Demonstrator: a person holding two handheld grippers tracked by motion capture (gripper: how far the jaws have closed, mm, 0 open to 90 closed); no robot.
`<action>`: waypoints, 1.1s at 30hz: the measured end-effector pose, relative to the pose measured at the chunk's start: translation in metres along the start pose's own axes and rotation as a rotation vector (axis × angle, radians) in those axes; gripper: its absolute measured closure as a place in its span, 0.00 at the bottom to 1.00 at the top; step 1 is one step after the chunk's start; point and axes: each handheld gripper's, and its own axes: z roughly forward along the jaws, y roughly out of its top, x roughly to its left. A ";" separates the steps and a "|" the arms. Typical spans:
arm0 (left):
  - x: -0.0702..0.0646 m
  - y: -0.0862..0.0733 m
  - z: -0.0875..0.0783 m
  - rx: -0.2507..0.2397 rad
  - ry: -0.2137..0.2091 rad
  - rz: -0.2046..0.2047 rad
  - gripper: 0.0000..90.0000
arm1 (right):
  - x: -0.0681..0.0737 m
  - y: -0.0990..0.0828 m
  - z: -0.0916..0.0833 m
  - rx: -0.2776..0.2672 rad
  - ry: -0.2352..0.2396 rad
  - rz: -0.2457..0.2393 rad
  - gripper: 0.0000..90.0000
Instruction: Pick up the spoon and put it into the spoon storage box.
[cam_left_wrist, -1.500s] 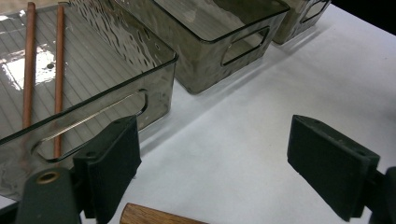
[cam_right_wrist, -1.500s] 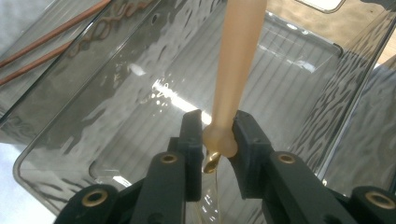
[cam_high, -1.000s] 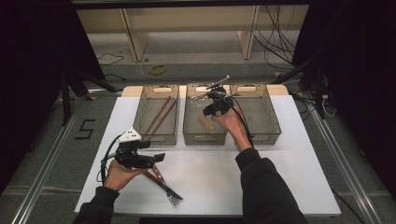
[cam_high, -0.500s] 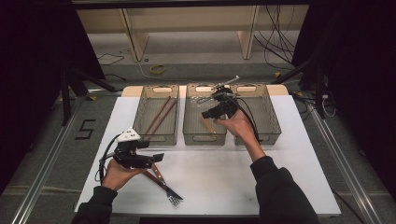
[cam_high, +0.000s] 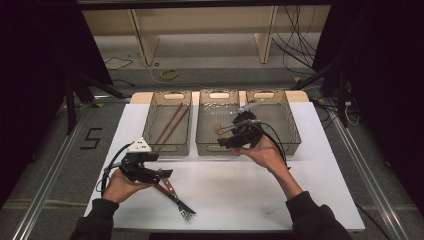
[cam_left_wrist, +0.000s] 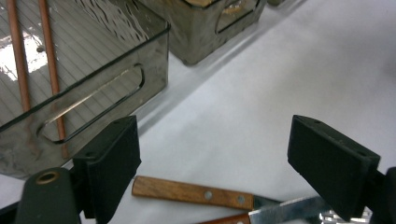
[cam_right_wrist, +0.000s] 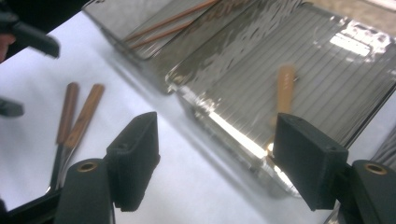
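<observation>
the right gripper (cam_high: 226, 141) hangs at the near edge of the middle bin (cam_high: 220, 146), its fingers having just spread, nothing between them; the left gripper (cam_left_wrist: 219, 172), fingers apart, hovers over two wooden-handled forks (cam_left_wrist: 194, 193) in front of the bins.

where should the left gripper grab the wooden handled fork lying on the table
Grip the fork by its wooden handle, coming straight down from above. It lies flat on the white table, and the handle is its thickest part. The left gripper hangs open over that handle; a second utensil lies close beside it, so straddle one handle alone.
</observation>
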 end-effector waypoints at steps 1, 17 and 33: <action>0.000 0.000 -0.001 0.015 -0.002 0.012 0.18 | 0.002 -0.004 -0.002 -0.002 0.005 -0.002 0.35; 0.000 -0.004 0.003 0.145 -0.002 0.097 0.24 | 0.011 -0.067 -0.025 -0.040 0.040 0.009 0.35; 0.010 -0.018 0.016 0.205 0.074 0.113 0.78 | 0.011 -0.120 -0.039 -0.109 0.033 0.048 0.34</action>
